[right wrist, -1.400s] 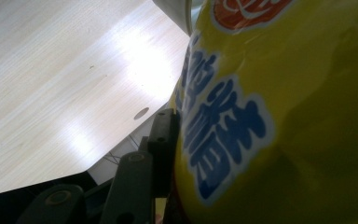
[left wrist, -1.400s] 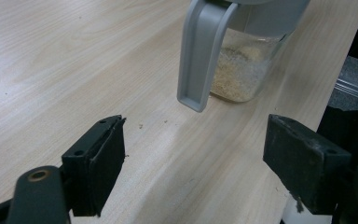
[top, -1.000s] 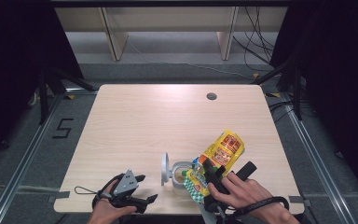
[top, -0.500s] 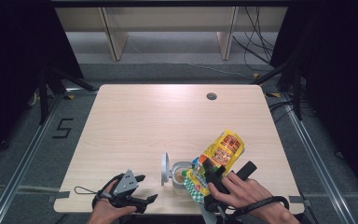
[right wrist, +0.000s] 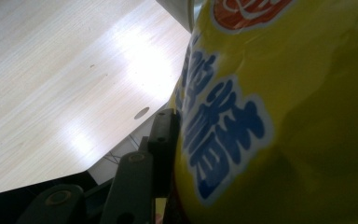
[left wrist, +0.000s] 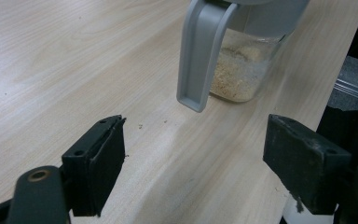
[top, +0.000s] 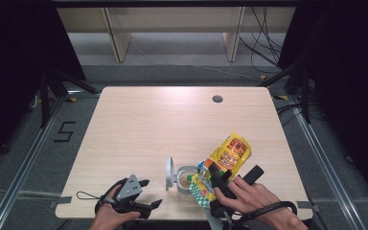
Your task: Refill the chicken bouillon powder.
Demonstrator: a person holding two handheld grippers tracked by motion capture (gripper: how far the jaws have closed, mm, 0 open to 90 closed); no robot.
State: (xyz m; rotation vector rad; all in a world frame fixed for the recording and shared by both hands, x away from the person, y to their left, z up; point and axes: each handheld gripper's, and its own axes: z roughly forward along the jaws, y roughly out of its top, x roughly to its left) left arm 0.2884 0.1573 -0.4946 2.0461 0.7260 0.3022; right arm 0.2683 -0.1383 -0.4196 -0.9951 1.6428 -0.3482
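holding steady since a second ago, the right gripper (top: 219, 178) keeps its jaws partly closed on the yellow snack bag (top: 227, 155), tilted with its lower end over the mouth of the glass jar (top: 186, 178). the jar's grey lid (top: 169, 172) stands flipped open on the jar's left. left of the jar, the left gripper (top: 149, 194) rests with jaws wide apart and empty. nothing has shifted, so the pour looks paused or slow; crumbs (left wrist: 233, 77) line the jar's bottom.

Only the jar (top: 187, 178) and yellow bag (top: 230, 153) crowd the table's (top: 172, 124) near edge.
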